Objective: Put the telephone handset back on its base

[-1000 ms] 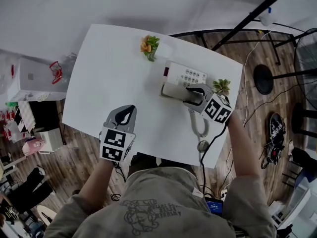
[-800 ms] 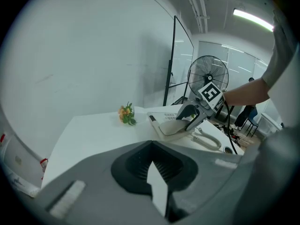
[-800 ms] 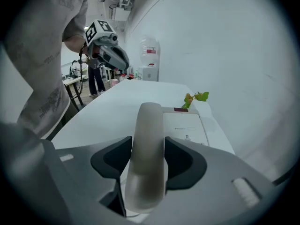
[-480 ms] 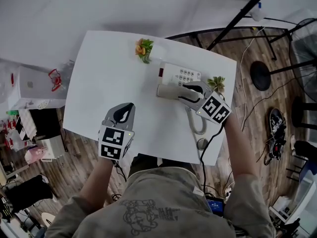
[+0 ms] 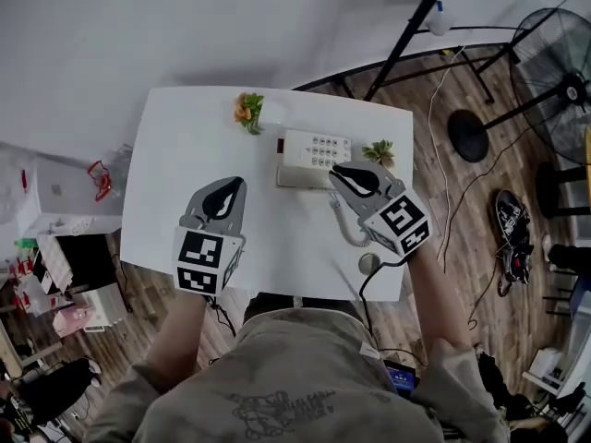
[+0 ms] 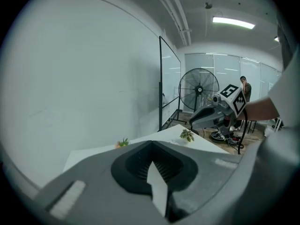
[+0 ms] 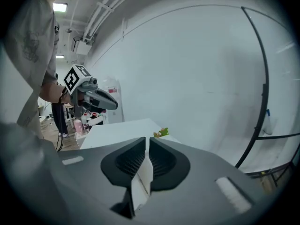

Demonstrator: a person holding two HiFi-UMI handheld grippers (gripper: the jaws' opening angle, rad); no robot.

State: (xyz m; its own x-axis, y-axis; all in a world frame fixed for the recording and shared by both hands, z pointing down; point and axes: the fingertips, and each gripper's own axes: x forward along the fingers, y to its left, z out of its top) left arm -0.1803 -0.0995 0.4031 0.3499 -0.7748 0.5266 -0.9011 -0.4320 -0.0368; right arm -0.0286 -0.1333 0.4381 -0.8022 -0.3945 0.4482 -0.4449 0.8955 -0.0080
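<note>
Nearest: the person's grey top [image 5: 286, 377], w/ both forearms reaching fwd past the near edge of the table [image 5: 175, 146].

L forearm runs straight out. The left gripper [image 5: 233, 187] hangs over the table, well left of the telephone base [image 5: 319, 146], w/ its nose pointing away from the person. Its marker cube [image 5: 205, 261] sits out past the table's near edge. In the left gripper view the jaws are pressed together w/ nothing btwn them.

R forearm comes in at an angle from the base's right. The right gripper [image 5: 340, 171] noses in toward the base, tip at the base's near-right corner; touching or just above, can't tell. In the right gripper view the jaws are all but together, only a hairline slit, w/ nothing in it. That view looks across the table at the wall & the left gripper [image 7: 115, 106]; the base isn't in it.

The handset [image 5: 303, 179] lies on the base along its near side. Whether it's fully seated can't be made out from above.

The coiled cord [image 5: 345, 231] starts near the base's near-right corner, its top hidden under the right gripper. It curls back to a small round thing [image 5: 369, 264] at the table's near edge; unclear what that is.

Past the base: an orange-flowered plant [image 5: 247, 111] to its far left & a small green plant [image 5: 377, 152] just beside its right end. Further right, on the floor, a fan [image 5: 559, 49] is cut off by the frame edge.
</note>
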